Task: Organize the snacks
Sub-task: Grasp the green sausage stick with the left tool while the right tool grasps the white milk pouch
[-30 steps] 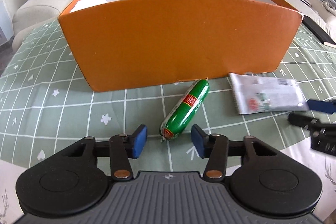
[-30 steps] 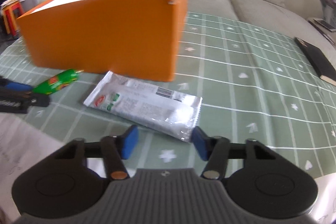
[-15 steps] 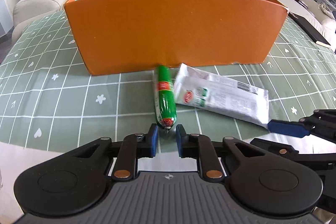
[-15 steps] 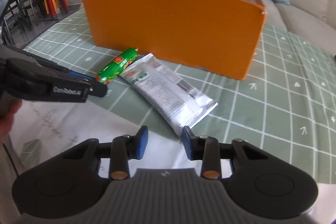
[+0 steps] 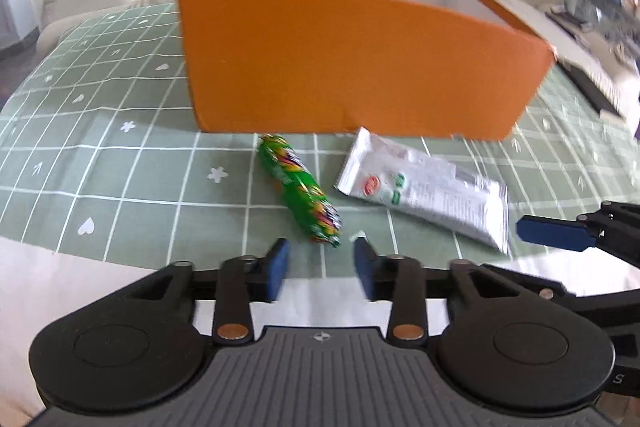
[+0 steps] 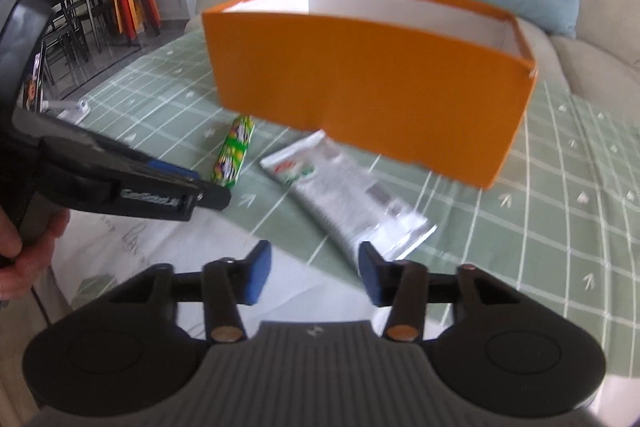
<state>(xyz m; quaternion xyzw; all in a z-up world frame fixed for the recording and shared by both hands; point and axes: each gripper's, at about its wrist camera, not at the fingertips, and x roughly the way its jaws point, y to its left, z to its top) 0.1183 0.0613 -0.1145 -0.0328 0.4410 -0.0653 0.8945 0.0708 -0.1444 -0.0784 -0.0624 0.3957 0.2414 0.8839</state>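
The left gripper (image 5: pixel 321 269) hovered low over the table with its blue pads spread apart and nothing between them, the near end of the green sausage snack (image 5: pixel 299 193) lying just beyond the gap. That green stick lay flat on the green checked tablecloth (image 5: pixel 120 147), slanting from the near right up to the far left, its far end close to the front wall of the orange box (image 5: pixel 340 67). Just to its right sat the silver snack packet (image 5: pixel 424 187), flat too, one end near the box and not touching the sausage. The right gripper (image 6: pixel 313 274) was wide open as well, empty, its right pad right by the near end of the silver packet (image 6: pixel 348 195). From that side the left tool (image 6: pixel 160 187) showed with its tip near the green stick (image 6: pixel 235 155). The box (image 6: pixel 372 79) stood open-topped, white inside, with cushions on the sofa behind.
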